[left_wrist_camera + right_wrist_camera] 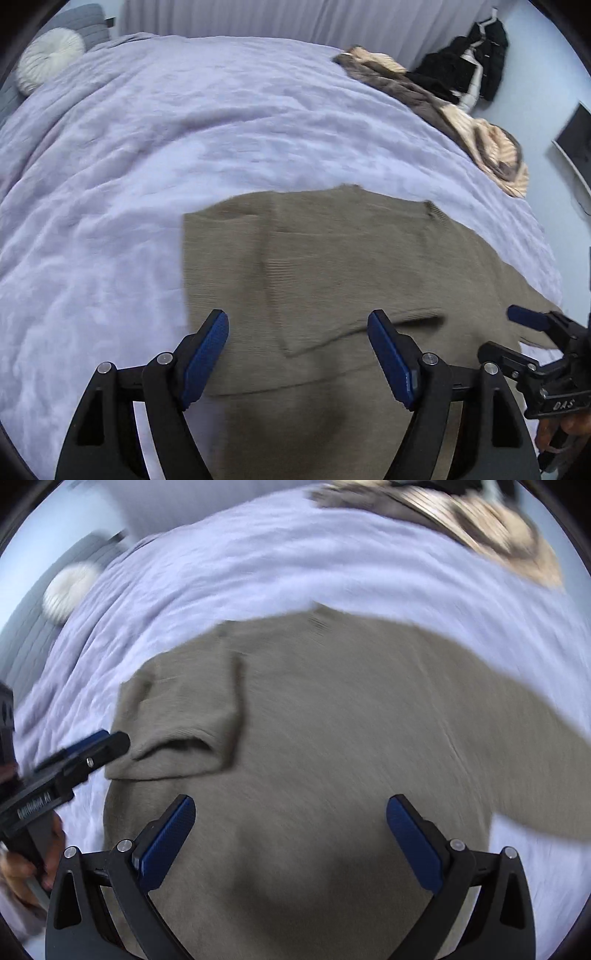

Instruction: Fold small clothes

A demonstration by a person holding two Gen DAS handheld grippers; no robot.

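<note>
Sweater (332, 266), taupe knit, lies spread flat on a bed w/ a pale lavender blanket (166, 147), directly ahead of and beneath both tools. One sleeve (354, 295) is folded in across the body, its ribbed cuff ending just beyond the tips of the left hand-held gripper (297, 325); in the right wrist view the other sleeve (535, 775) stretches out to the right over the blanket.

Left hand-held gripper: jaws spread wide, blue pads (205, 362) clear of the cloth, nothing held. It hangs over the sweater's near-left part, w/ the left pad about over the garment's left edge, where knit meets blanket.

Right hand-held gripper (290, 812): also wide open, empty, poised over the middle of the sweater's body; fabric fills the space btwn its fingers. Whether either tool touches the knit can't be told. Right view is motion-blurred.

Each tool shows at the edge of the other's view: the right one (535, 332) low at right in the left view, near the sweater's right edge; the left one (81, 753) at left in the right view, tip just beside the folded cuff.

Far side of bed: a brown-and-cream striped garment (461, 122) heaped at the edge, dark clothing (472, 62) behind it, a round white cushion (48, 59) at far left.
</note>
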